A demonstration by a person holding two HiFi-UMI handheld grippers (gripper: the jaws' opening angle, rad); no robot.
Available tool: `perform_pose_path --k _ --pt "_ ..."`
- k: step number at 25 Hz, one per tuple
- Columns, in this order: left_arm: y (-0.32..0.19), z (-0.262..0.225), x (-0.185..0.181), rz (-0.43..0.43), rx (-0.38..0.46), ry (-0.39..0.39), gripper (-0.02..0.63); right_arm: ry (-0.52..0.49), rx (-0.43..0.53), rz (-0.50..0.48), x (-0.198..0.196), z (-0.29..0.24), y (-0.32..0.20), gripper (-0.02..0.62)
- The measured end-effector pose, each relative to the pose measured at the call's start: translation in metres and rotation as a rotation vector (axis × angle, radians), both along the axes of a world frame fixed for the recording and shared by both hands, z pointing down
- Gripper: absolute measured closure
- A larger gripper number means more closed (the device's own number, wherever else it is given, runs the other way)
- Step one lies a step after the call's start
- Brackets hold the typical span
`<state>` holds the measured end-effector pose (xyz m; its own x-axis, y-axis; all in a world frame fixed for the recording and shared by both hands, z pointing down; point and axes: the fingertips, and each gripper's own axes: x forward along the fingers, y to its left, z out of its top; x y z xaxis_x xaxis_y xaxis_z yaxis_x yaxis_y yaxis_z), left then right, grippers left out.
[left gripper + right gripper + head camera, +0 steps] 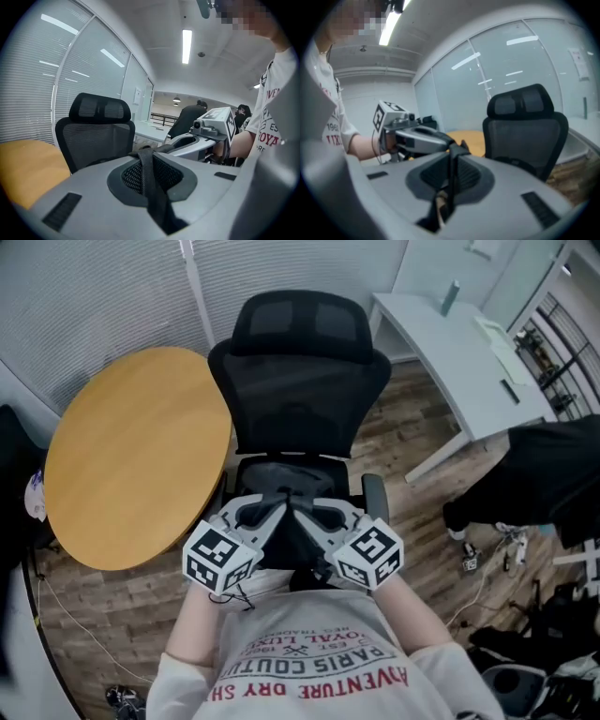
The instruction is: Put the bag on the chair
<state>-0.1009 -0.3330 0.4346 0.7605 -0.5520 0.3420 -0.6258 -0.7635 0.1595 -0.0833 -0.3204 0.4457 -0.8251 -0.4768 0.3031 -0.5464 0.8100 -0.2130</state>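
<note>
A black mesh office chair point(300, 381) stands straight ahead, its seat point(291, 474) just beyond my hands. My left gripper point(279, 504) and right gripper point(304, 506) meet tip to tip above the seat's front edge. Each is shut on a black strap of the bag. The bag's dark body point(300, 549) hangs between and below them, mostly hidden. In the left gripper view the strap point(152, 183) runs through my left gripper point(146, 152), with the right gripper point(206, 136) beside it. In the right gripper view a strap point(452, 180) is pinched in my right gripper point(454, 151).
A round wooden table point(131, 456) stands close to the chair's left side. A white desk point(469, 362) is at the back right. A person in black point(544, 474) bends over at the right, with cables and gear on the floor point(487, 559). Blinds line the back wall.
</note>
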Motion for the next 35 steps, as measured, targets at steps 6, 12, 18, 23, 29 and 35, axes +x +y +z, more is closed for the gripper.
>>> perform_pose_path --k 6,12,18,23,29,35 --pt "-0.056 0.031 0.004 -0.036 -0.062 -0.028 0.554 0.051 -0.033 -0.054 0.003 0.032 -0.052 0.545" --pt "-0.09 0.069 0.011 -0.036 -0.139 -0.062 0.554 0.096 -0.09 -0.059 0.012 0.07 -0.086 0.541" --pt "-0.118 0.08 0.01 -0.046 -0.147 -0.011 0.552 0.093 -0.105 -0.052 0.019 0.083 -0.117 0.538" --pt "-0.137 0.103 0.018 -0.069 -0.192 0.064 0.552 0.146 -0.144 0.0 0.028 0.108 -0.138 0.537" --pt "-0.148 0.147 0.03 -0.091 -0.25 0.036 0.552 0.193 -0.214 0.071 0.046 0.144 -0.159 0.528" --pt "-0.153 0.202 0.022 -0.159 -0.339 -0.011 0.552 0.241 -0.267 0.071 0.055 0.188 -0.163 0.525"
